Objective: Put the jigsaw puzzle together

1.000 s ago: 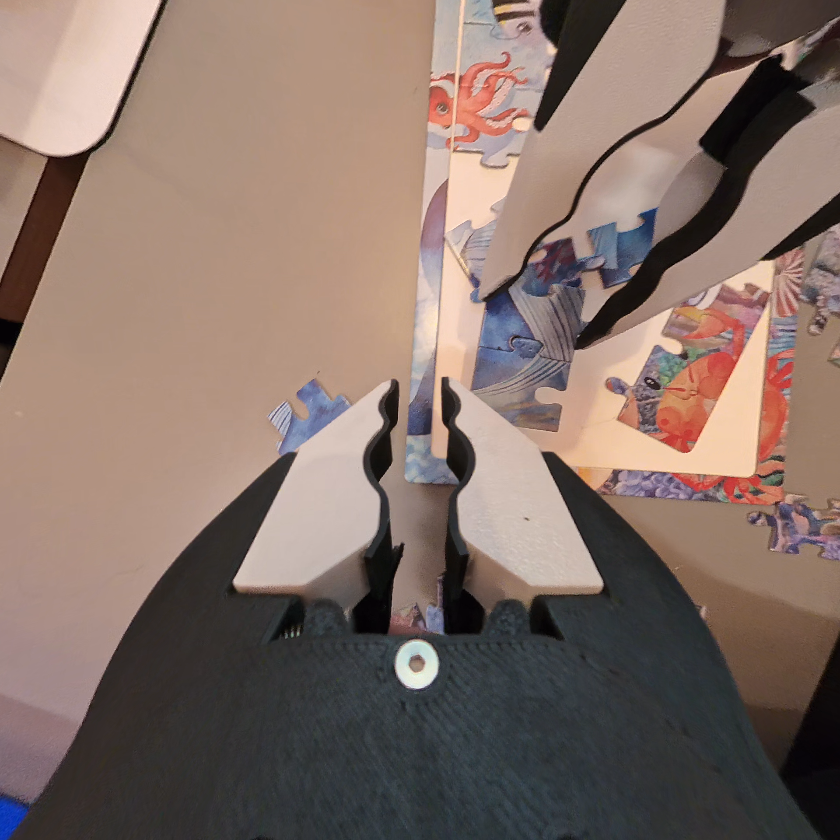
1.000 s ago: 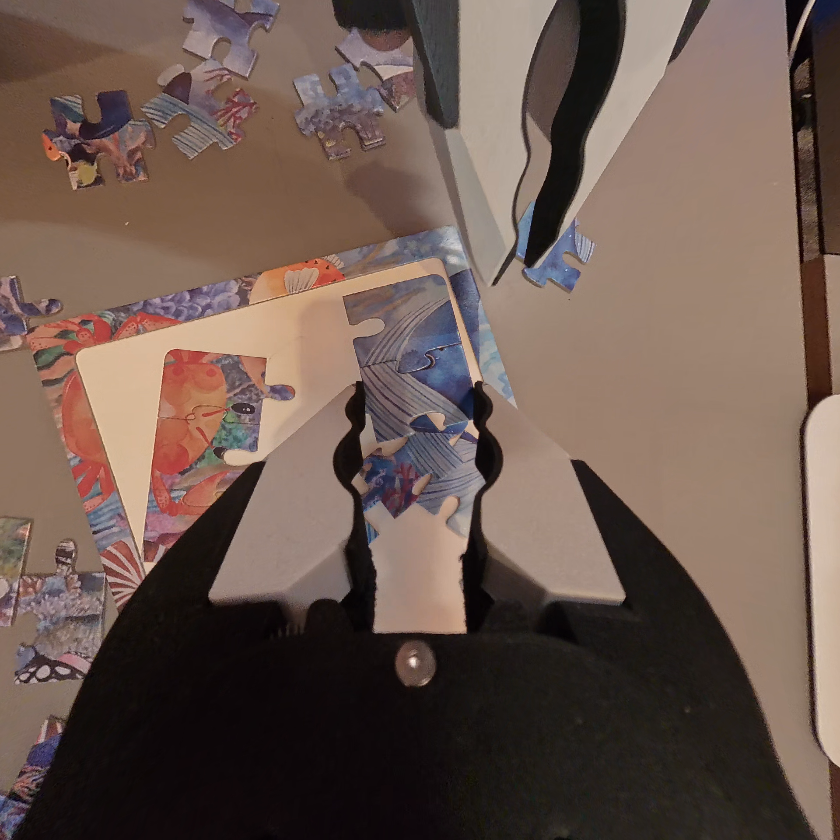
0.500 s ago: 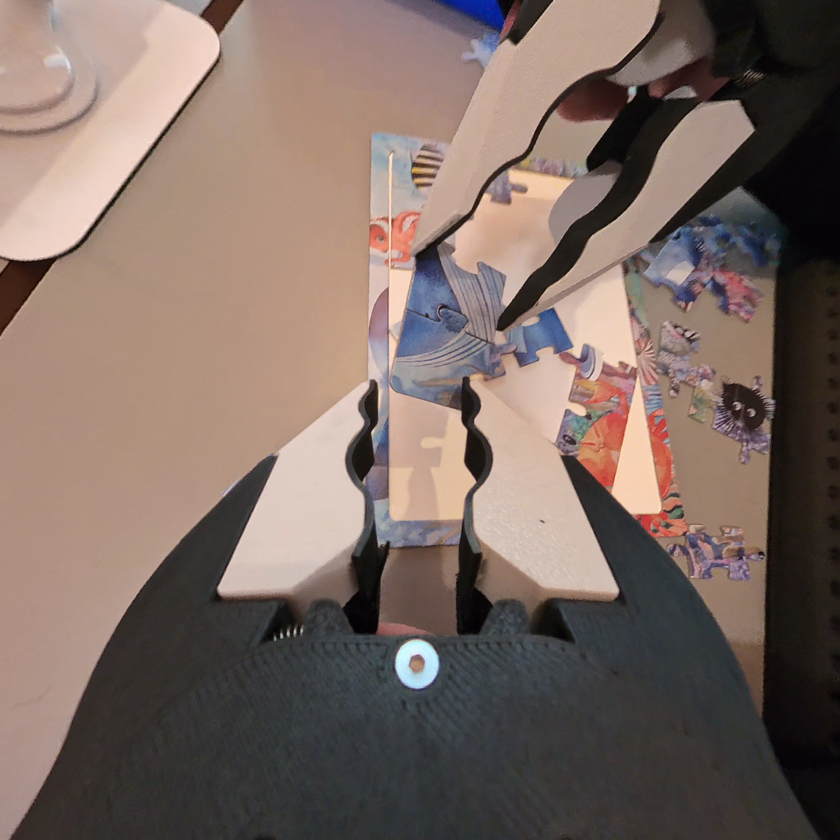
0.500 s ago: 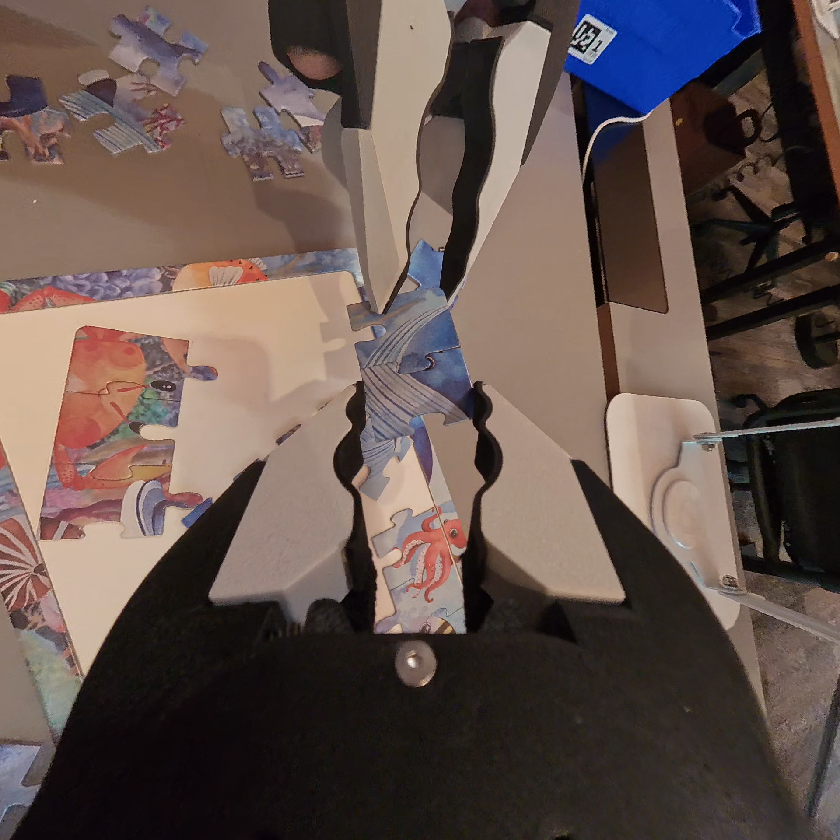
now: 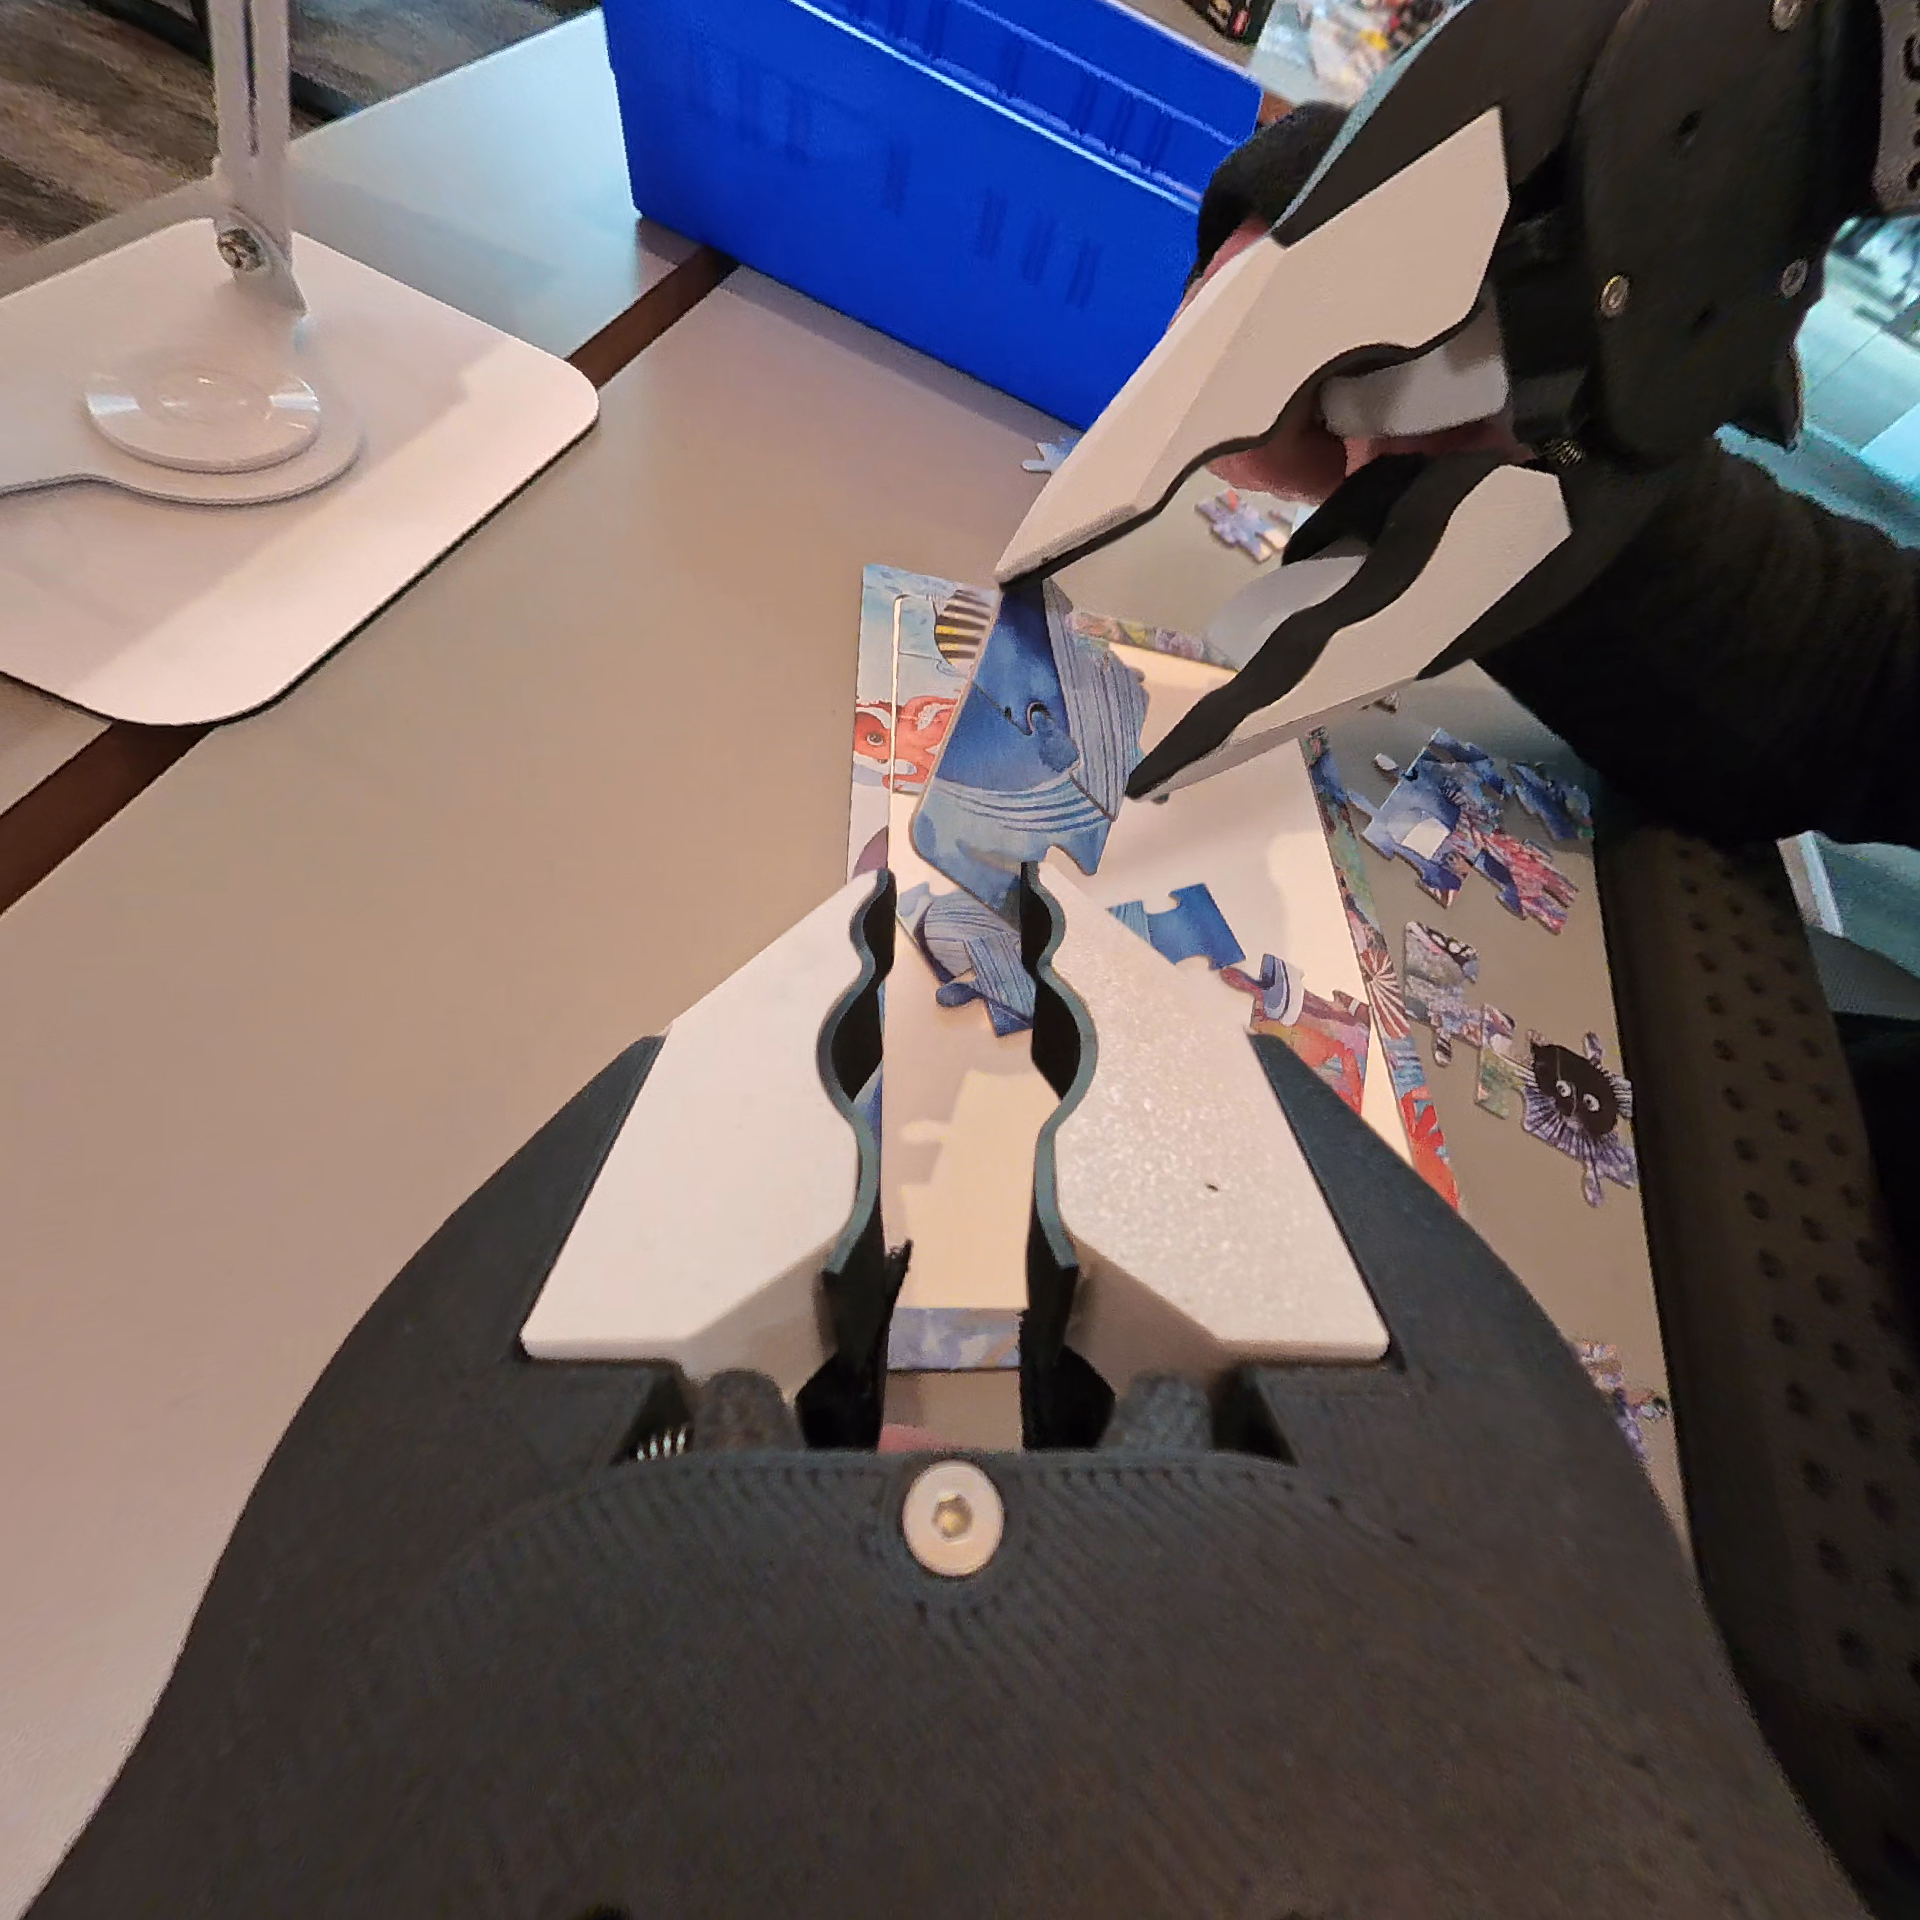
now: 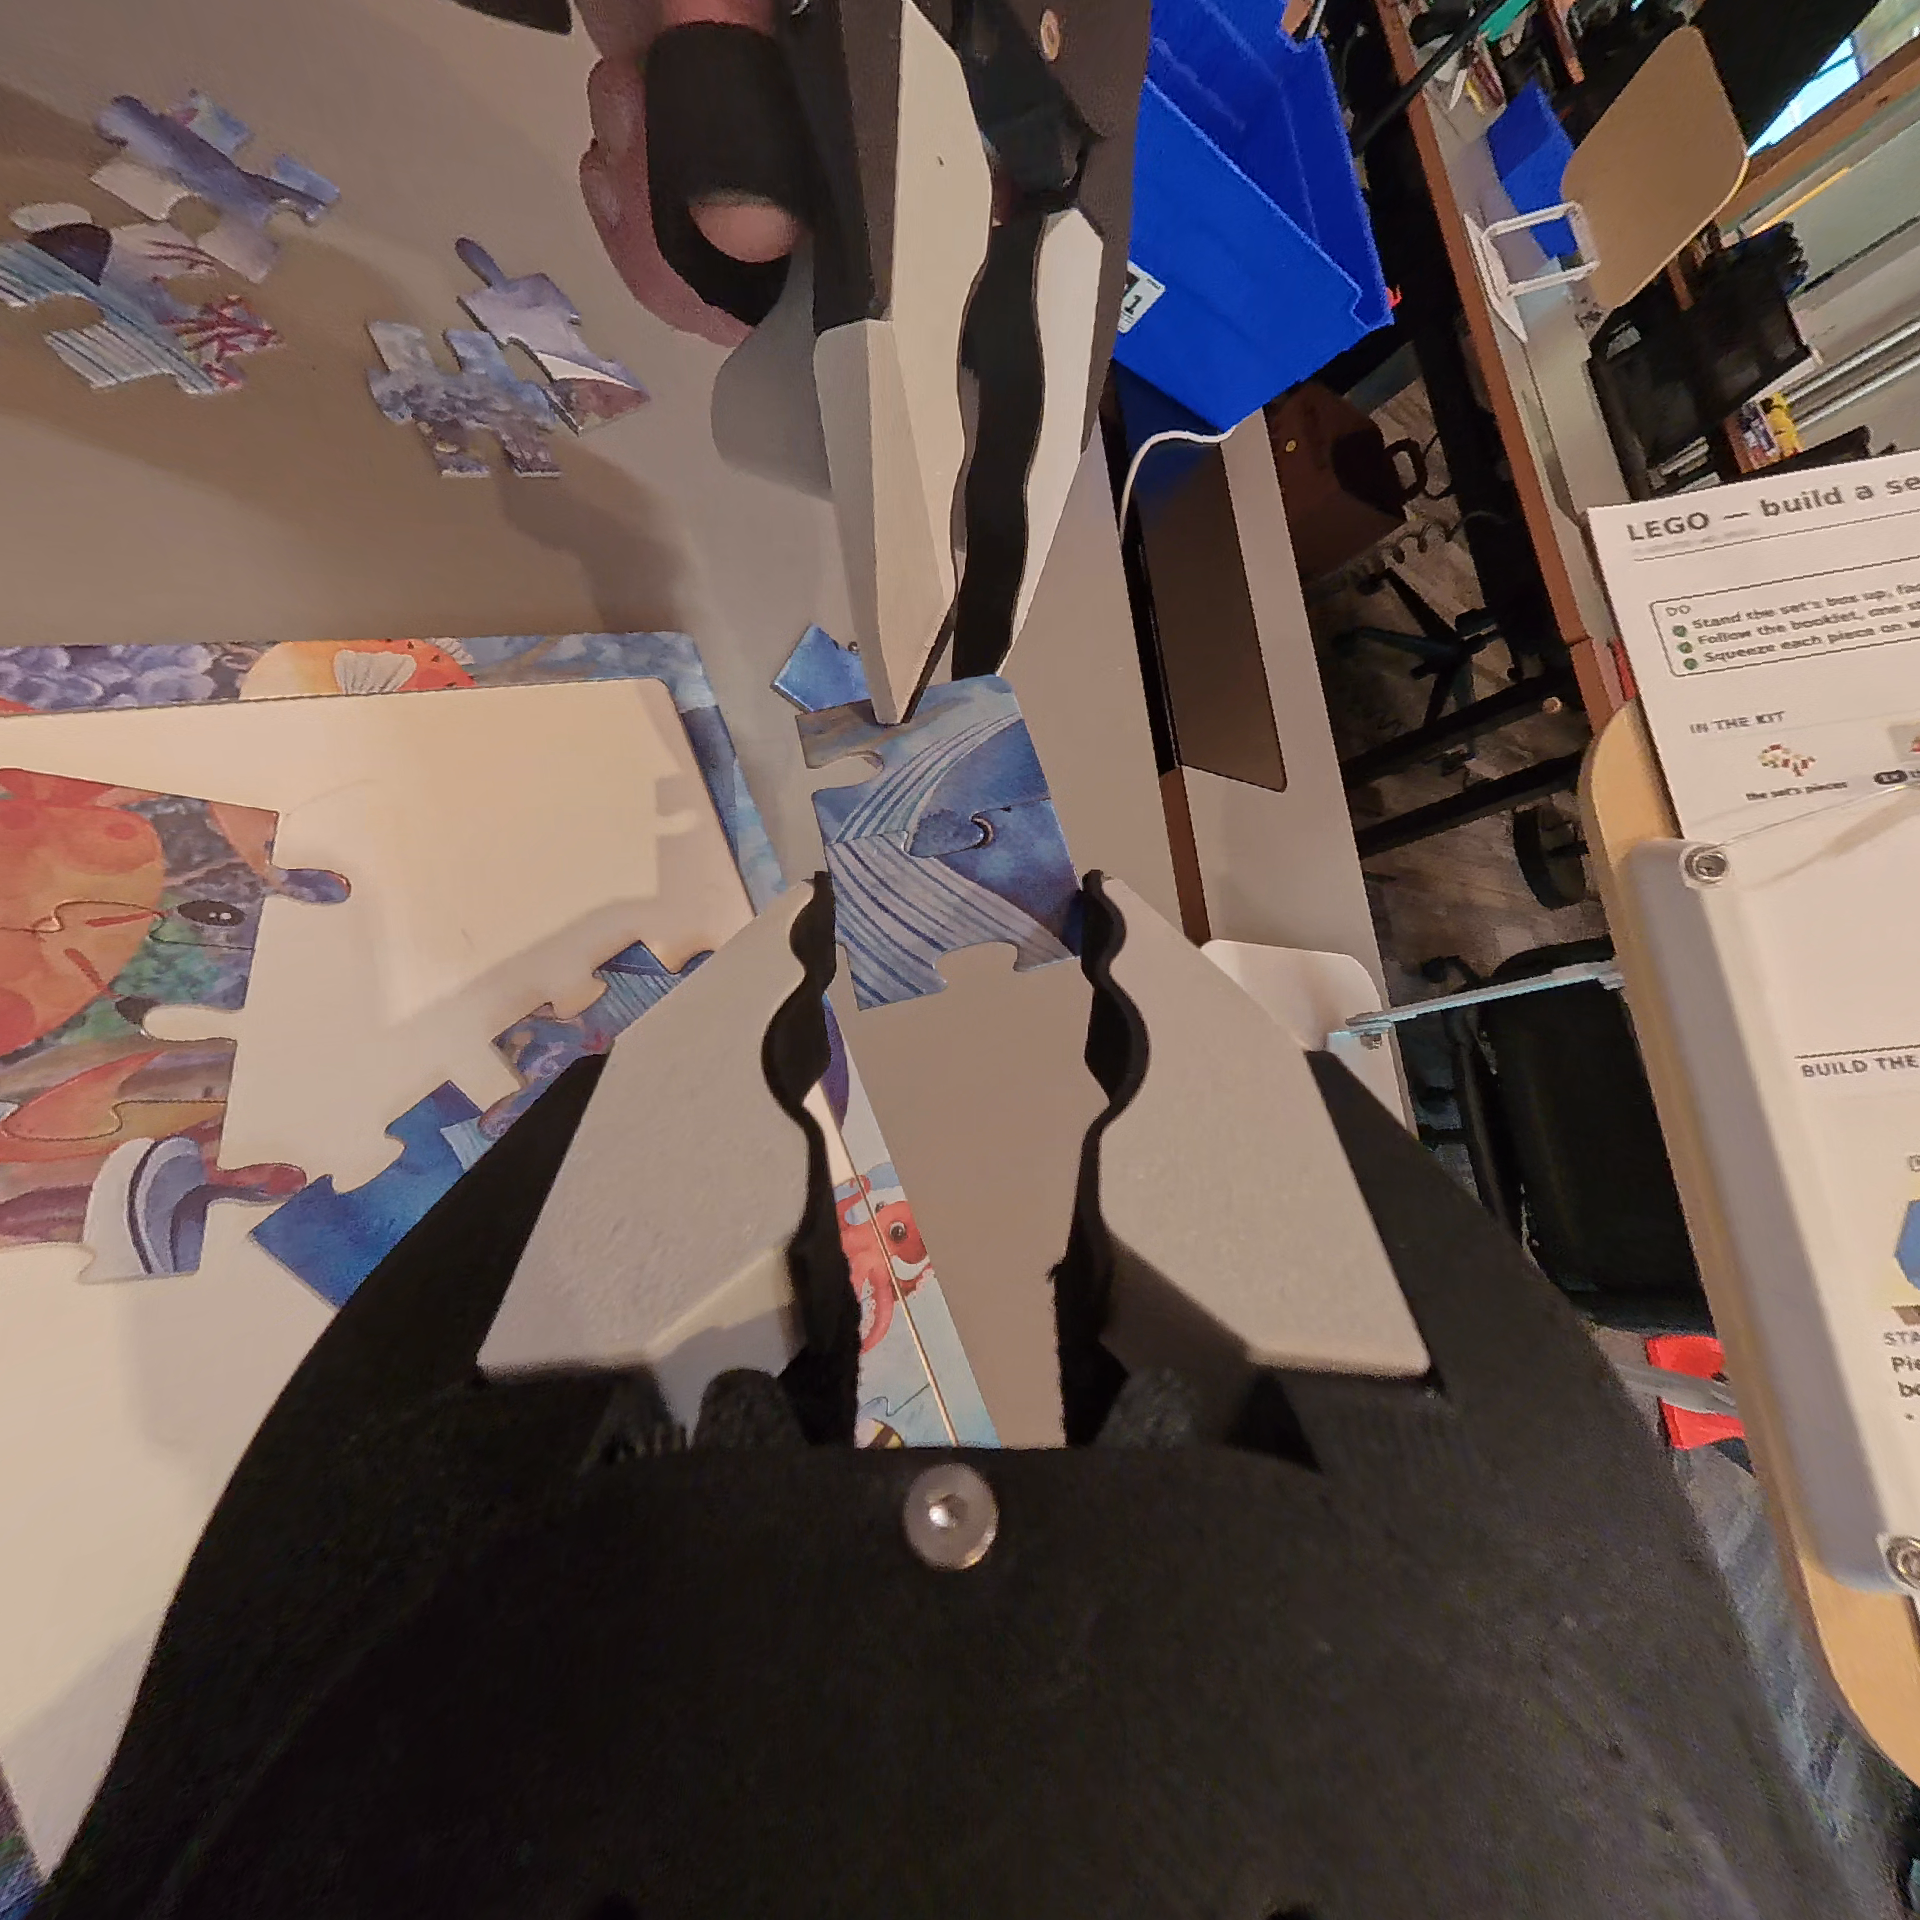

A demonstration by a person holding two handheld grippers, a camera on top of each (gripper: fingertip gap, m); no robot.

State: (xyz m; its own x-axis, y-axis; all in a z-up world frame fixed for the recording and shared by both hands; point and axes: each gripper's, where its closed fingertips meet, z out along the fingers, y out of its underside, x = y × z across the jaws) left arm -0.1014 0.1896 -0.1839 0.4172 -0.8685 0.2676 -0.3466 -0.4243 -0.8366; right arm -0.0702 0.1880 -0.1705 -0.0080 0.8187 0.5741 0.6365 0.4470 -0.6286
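A cluster of joined blue whale pieces (image 6: 935, 842) is held up off the puzzle tray (image 6: 468, 831), tilted, over the table beside the tray's edge. My right gripper (image 6: 956, 904) grips the cluster across its width; from the left wrist view it (image 5: 1065, 686) comes in from the upper right around the cluster (image 5: 1029, 748). My left gripper (image 5: 956, 894) is shut on a small blue piece (image 6: 826, 665) that meets the cluster's far end, and it (image 6: 920, 696) points down from above. Orange crab pieces (image 6: 104, 935) sit in the tray.
Loose pieces lie on the table beyond the tray (image 6: 457, 405) and beside it (image 5: 1475, 821). A blue bin (image 5: 935, 187) stands at the table's far edge, with a white stand base (image 5: 208, 436) on the left. A black chair (image 5: 1766, 1143) and a sheet on a stand (image 6: 1766, 831) are close by. Some 4 cm of space lies between my two pairs of fingers.
Both grippers have lifted and tipped up, carrying the blue cluster from the tray's recess to beyond its edge. My left gripper brought the small blue piece from the table to the cluster's end.
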